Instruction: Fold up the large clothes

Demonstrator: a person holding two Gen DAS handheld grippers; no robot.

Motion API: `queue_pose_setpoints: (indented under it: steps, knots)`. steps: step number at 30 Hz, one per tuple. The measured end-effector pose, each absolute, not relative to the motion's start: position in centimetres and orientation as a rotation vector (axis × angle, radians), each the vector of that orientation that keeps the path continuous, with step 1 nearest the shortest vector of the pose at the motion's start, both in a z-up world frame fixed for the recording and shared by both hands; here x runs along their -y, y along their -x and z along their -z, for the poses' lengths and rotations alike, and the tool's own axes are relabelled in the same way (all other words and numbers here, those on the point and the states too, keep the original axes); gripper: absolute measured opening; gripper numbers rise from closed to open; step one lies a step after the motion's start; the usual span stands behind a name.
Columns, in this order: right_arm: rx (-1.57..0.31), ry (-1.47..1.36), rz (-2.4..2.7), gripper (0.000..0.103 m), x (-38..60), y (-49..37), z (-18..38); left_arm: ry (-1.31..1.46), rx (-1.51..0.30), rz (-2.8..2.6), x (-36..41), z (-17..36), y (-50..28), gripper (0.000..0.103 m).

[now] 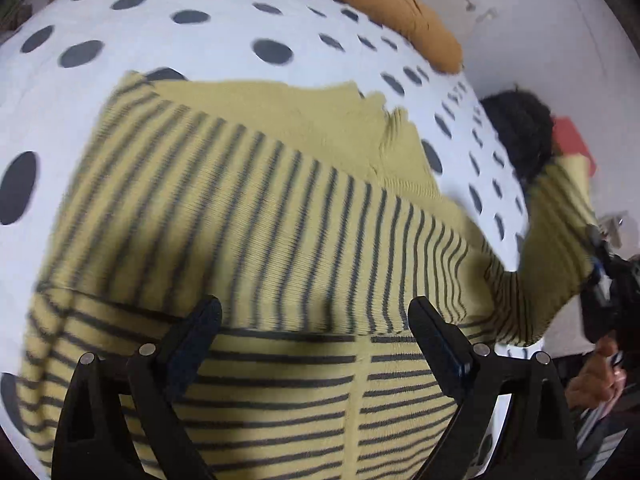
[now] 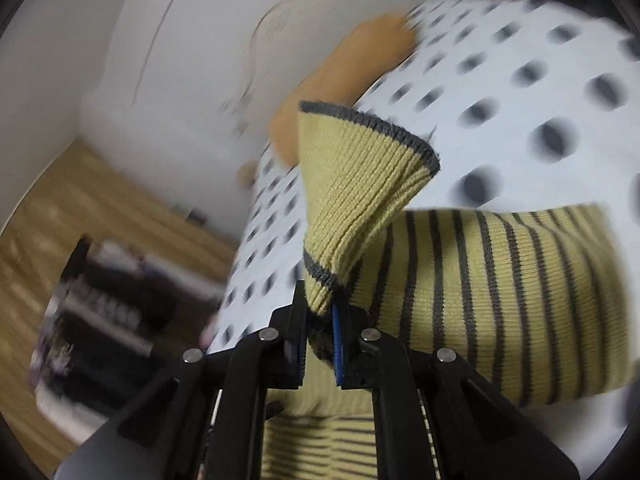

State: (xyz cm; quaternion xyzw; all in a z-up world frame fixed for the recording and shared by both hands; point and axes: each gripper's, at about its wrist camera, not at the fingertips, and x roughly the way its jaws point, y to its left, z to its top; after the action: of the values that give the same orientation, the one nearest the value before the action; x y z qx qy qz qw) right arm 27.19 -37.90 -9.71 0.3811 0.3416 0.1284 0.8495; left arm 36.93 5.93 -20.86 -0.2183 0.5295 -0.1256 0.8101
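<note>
White polka-dot sheeting [image 1: 168, 28] is covering the surface where the striped sweater [image 1: 224, 208] is lying, its body running lengthwise away from the released left tool [image 1: 316, 320]. Right tool [image 2: 320, 312] is clenching the sleeve cuff [image 2: 360, 168], which is pointing up and away. That thin pinch could slip, letting the sleeve drop crooked.

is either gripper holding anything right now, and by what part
The right gripper is shut on the striped sweater, pinching the ribbed cuff of one sleeve. The left gripper is open above the sweater, holding nothing.
</note>
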Motion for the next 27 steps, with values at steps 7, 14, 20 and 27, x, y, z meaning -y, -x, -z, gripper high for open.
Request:
queue_pose_setpoints:
  steps: [7,14,20,27]
  knots:
    - [-1.063,-0.731,-0.427,0.014,18.8,-34.7,21.2,0.514,-1.136,0.215,-12.8,21.4,-37.6,0.095]
    - [-1.212,-0.630,-0.349,0.037,16.5,-34.4,24.2,0.528,-1.135,0.291,-10.7,22.3,-40.8,0.095]
    - [-1.118,-0.601,-0.306,0.045,21.3,-30.6,20.0,0.366,-1.162,0.261,-4.5,23.2,-43.0,0.095]
    - [-1.079,-0.558,-0.174,0.045,27.7,-26.2,18.3,0.293,-1.127,0.050,-4.4,23.3,-44.1,0.018]
